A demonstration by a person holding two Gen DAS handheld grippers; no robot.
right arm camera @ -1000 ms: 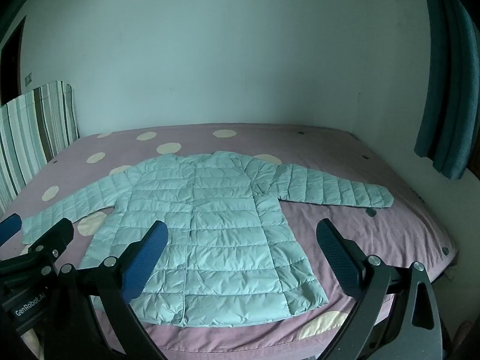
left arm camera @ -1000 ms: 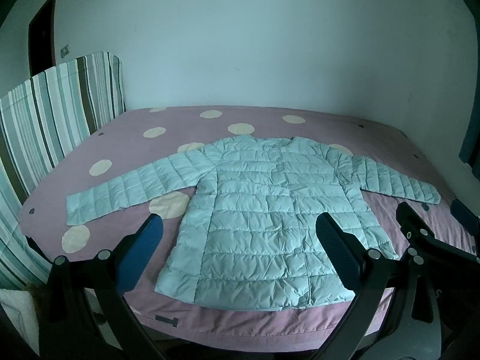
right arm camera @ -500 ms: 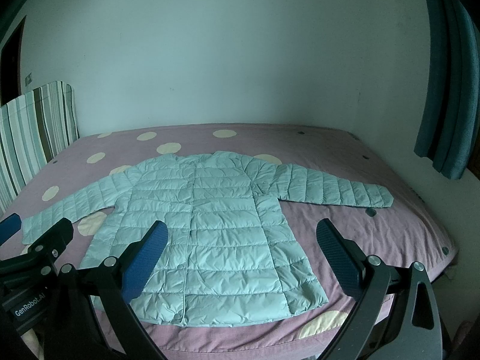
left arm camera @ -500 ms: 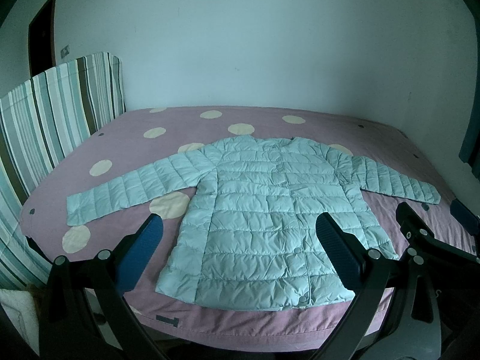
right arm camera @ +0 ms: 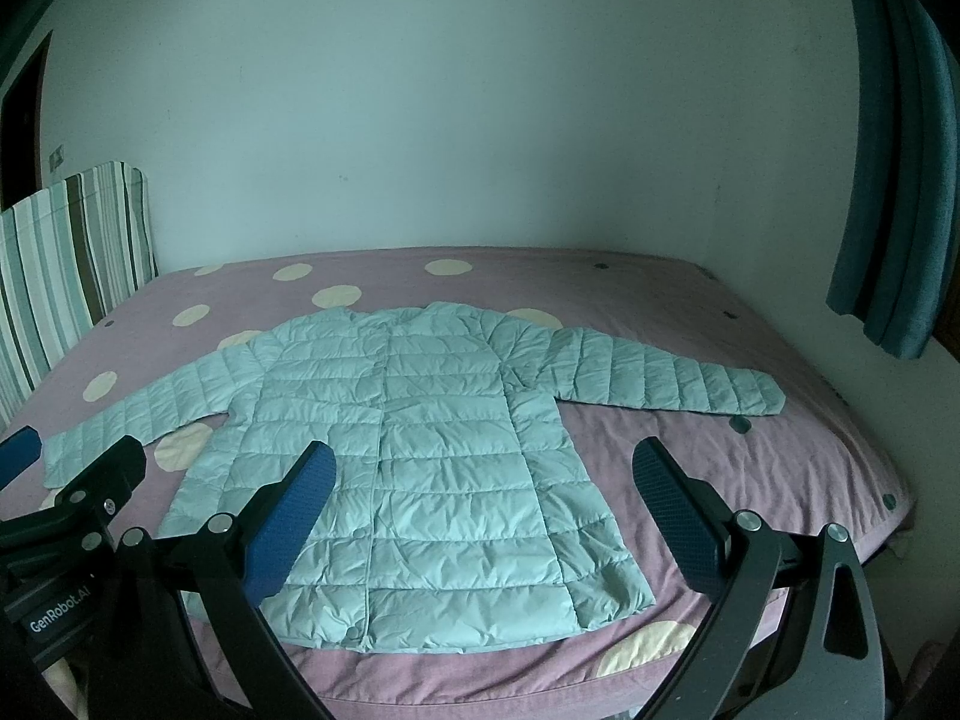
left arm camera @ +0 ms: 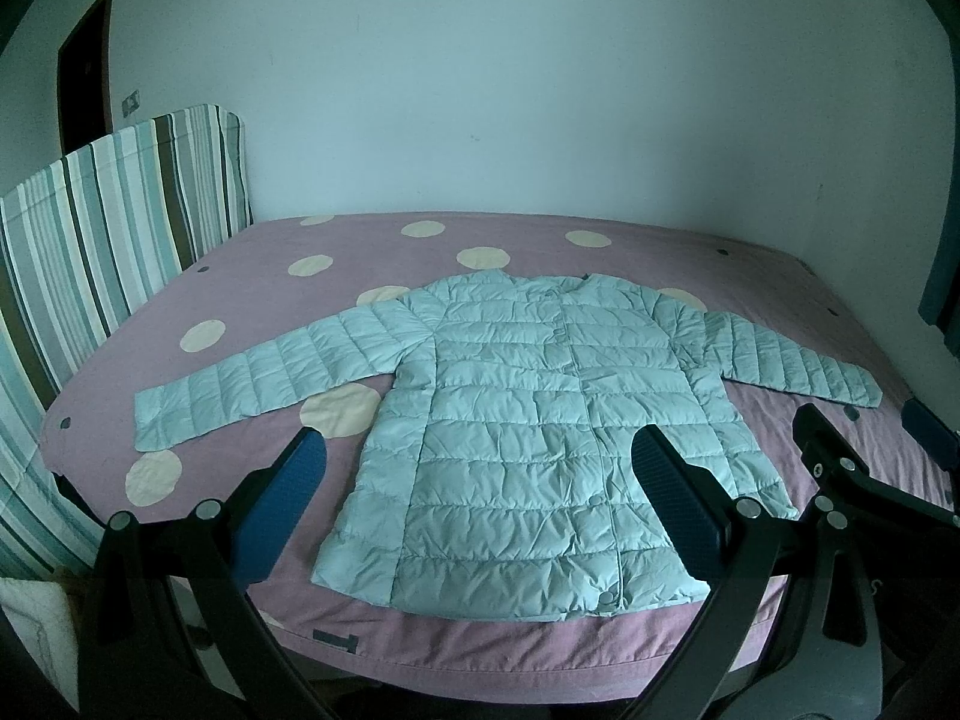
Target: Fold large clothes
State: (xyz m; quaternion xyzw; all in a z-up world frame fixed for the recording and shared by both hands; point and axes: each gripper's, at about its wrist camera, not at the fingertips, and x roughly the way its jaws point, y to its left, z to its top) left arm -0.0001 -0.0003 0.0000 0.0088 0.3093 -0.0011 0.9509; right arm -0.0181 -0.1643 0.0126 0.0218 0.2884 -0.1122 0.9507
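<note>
Bed, flat jacket, right-view curtain

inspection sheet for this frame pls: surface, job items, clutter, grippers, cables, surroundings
Surface: bed with a pink sheet with cream dots.
Job's things: pale quilted jacket lies flat, front up, both sleeves spread out sideways; unfolded, hem at the near bed edge.
Clutter: nothing seen on the bed besides the jacket.
Grippers: left gripper open, holding nothing, short of the hem; right gripper open, holding nothing, likewise clear of the jacket.
Cables: nothing seen.
Surroundings: striped headboard at left, bare wall behind, dark curtain at right, doorway far left.
</note>
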